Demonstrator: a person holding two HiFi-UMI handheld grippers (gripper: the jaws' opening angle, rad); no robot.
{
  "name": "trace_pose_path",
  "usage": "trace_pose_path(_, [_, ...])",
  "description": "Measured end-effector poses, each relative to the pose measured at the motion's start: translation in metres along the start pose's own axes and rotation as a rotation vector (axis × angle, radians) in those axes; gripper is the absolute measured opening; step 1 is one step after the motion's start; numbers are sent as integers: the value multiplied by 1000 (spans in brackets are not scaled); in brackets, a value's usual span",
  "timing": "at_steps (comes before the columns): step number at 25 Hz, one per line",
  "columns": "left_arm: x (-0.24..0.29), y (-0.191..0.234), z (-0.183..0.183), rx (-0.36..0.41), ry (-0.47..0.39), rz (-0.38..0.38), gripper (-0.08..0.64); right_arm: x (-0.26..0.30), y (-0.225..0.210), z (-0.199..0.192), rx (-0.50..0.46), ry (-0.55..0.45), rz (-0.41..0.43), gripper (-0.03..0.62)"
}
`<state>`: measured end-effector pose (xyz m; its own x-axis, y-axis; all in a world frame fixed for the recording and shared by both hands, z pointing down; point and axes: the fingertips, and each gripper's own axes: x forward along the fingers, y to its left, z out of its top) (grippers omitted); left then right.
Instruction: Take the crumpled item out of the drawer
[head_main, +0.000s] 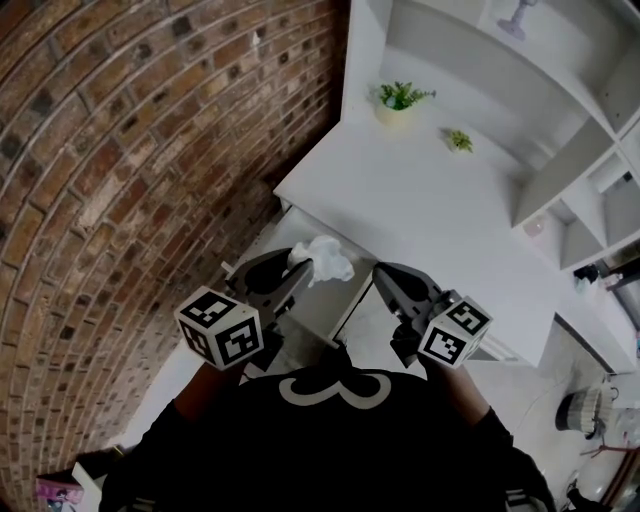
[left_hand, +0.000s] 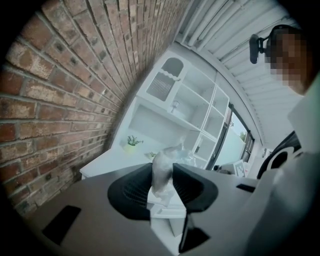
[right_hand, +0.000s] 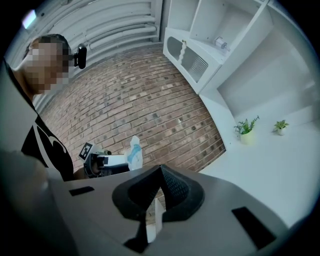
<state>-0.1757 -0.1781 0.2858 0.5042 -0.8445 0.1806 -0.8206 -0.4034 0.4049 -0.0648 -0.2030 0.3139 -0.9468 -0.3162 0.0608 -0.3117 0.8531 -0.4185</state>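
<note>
The crumpled white item is pinched in my left gripper, lifted above the open white drawer under the desk's front edge. In the left gripper view the same crumpled item stands up between the dark pads, with the left gripper shut on it. My right gripper hovers just right of it, jaws together and empty. The right gripper view shows the right gripper shut, with the left gripper and the crumpled item beyond, in front of the bricks.
A white desk carries two small potted plants at its back. White shelving rises behind and to the right. A brick wall runs close along the left. Clutter sits on the floor at the far right.
</note>
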Motion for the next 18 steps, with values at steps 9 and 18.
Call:
trace_pose_path(9, [5,17,8,-27,-36,10,129,16,-9,11,-28,37,3,9])
trace_pose_path(18, [8,22,8,-29,-35,20,129,19,-11,11,-34,49,11,9])
